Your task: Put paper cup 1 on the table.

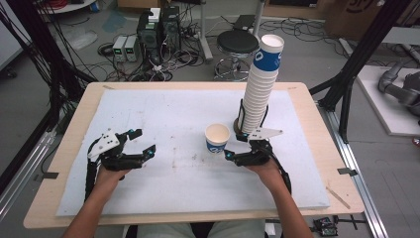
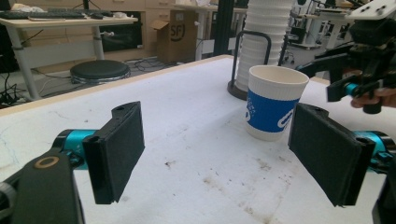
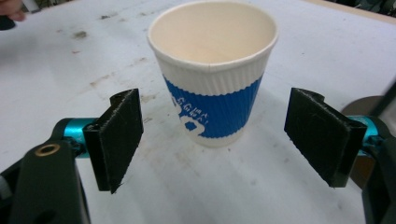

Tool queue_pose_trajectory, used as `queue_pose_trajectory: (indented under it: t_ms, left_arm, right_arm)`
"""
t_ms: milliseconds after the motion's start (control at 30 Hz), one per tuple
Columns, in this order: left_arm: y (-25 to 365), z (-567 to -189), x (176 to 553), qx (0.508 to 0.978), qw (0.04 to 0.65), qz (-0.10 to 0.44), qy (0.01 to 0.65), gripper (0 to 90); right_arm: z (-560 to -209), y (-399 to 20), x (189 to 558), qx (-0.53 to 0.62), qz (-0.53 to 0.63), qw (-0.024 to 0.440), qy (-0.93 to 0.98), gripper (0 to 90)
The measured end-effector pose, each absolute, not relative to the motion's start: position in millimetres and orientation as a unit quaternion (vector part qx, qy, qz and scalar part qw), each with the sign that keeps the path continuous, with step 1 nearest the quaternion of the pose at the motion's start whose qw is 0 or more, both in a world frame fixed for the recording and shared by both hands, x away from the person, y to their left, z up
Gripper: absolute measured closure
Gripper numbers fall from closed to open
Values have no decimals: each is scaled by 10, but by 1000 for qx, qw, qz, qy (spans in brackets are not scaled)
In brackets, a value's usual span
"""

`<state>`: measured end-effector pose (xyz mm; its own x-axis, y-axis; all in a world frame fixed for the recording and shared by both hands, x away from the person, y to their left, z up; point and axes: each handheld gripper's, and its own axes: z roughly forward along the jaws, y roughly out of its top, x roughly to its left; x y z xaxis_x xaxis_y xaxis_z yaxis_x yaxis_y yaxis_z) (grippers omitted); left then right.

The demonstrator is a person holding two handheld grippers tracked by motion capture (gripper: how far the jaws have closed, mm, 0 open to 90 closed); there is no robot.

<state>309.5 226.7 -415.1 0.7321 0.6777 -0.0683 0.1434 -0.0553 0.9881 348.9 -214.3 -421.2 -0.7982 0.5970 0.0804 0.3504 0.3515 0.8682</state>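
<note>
The right gripper stands with its jaws spread wide, and the paper cup sits upright on the table just ahead of the pads, centred on the gap but clear of both; neither pad touches its ribbed wall. From above, the same cup is just to the left of the right gripper, free and standing on its base, mouth up, blue band around its lower half. The left gripper also has its jaws wide apart with nothing between them; in its own view the pads frame bare table, and the cup lies ahead and toward the right-hand pad, apart from it.

Beyond the right gripper's fingertips, close behind them, rises a tall stack of cups in a black wire holder. The single cup is near that stack but separate.

Both grippers hover low over a white mat that covers most of a wooden table, with faint stains between the two hands. Between the left fingers and the cup the mat is open, as it is ahead of the left gripper toward the far edge. To the right gripper's outer side the mat runs on to the table's edge. Past the table there is a grey floor with a round stool, boxes of equipment and tangled cables.
</note>
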Motion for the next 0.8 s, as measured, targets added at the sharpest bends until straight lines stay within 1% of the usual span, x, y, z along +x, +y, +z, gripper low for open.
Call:
queue_pose_trajectory:
  t_ms: [67,233,300,400,433,567,800]
  left_arm:
    - [2271,-4146,3096,693,622,214,296,181]
    - [2285,-4120,3102,683,630,206,306,171]
    - [2289,-4118,3102,683,630,204,308,171]
    - [2291,-4115,3099,682,630,204,309,171]
    - [2291,-4113,3099,681,631,205,309,171]
    - [2289,-4108,3095,681,633,204,306,171]
    - [2280,-4102,3088,681,633,205,306,171]
  right_arm:
    - [-4125,-2285,3382,293,496,134,807,199]
    - [-4055,-2484,3256,302,504,154,794,199]
    - [-4016,-2649,3167,315,509,175,782,199]
    - [-3987,-2778,3103,329,513,189,770,199]
    - [-3987,-2778,3103,329,513,189,770,199]
    - [-3956,-2932,3006,342,504,218,762,199]
    - [-3957,-3060,2907,349,512,229,751,199]
